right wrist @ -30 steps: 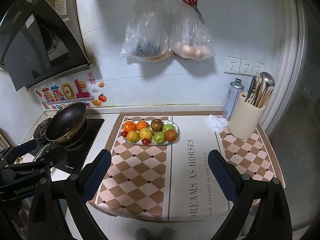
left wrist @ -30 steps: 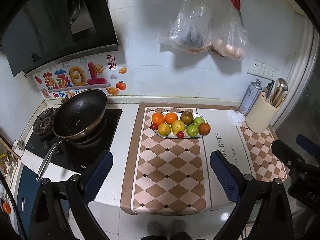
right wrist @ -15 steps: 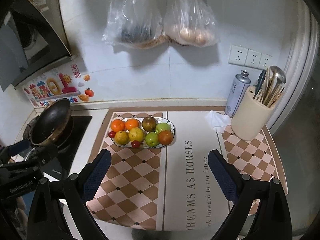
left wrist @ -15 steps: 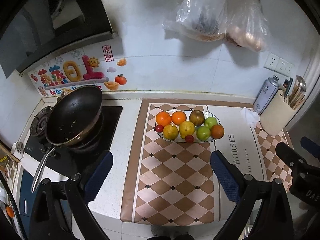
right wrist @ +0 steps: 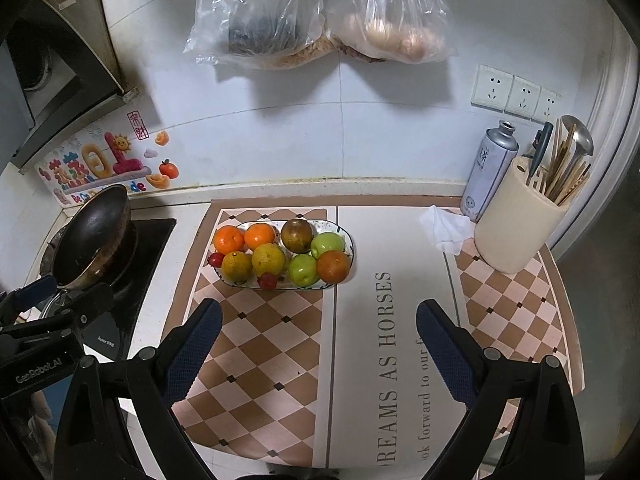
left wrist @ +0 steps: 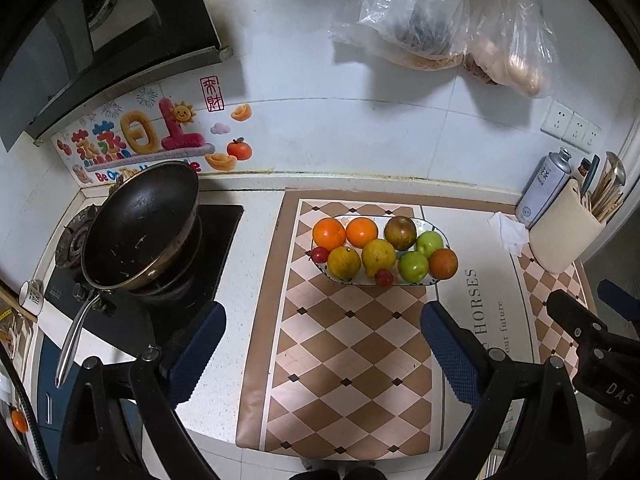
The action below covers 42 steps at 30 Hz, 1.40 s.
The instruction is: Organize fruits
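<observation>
An oval white plate (left wrist: 439, 235) (right wrist: 347, 240) sits on the checked counter mat, piled with oranges (left wrist: 329, 233) (right wrist: 228, 239), yellow citrus (left wrist: 378, 256), green apples (left wrist: 413, 266) (right wrist: 303, 269), a brown fruit (left wrist: 400, 232) and small red fruits (left wrist: 384, 277). My left gripper (left wrist: 322, 350) is open and empty, hovering over the mat in front of the plate. My right gripper (right wrist: 318, 344) is open and empty, in front and slightly right of the plate. Each gripper shows at the edge of the other's view.
A black wok (left wrist: 140, 232) sits on the stove at left. A beige utensil holder (right wrist: 520, 224), a spray can (right wrist: 490, 172) and a crumpled tissue (right wrist: 444, 230) stand at the back right. Two plastic bags (right wrist: 320, 12) hang on the wall above.
Both grippers have moved forward toward the counter, so the fruit plate appears larger and nearer. Both stay open and empty.
</observation>
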Tool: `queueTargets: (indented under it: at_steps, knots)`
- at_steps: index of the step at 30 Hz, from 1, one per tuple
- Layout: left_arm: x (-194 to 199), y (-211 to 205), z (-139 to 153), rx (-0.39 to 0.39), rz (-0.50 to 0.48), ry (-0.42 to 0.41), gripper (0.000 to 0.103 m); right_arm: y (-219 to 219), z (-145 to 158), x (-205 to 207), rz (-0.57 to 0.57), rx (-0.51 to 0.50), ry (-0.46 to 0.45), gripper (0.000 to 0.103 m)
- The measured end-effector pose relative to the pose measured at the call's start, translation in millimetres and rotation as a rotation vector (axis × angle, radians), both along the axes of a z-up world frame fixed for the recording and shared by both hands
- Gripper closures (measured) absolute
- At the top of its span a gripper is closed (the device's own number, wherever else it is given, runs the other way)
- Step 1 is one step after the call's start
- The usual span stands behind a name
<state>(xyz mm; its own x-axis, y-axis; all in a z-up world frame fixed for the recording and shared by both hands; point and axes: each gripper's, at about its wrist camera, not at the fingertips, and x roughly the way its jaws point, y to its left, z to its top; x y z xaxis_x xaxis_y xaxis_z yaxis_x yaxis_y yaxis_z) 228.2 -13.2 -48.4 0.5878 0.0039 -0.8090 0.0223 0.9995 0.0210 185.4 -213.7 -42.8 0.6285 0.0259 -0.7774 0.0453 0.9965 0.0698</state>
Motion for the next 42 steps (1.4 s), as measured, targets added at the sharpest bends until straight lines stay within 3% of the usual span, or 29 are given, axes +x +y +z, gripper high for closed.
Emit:
queueTargets:
  at_steps: [42]
  knots:
    - [-21,-2,10,0.011,-0.003,-0.055,0.0,2,8,-13,0.024,-0.009,-0.01,0.003]
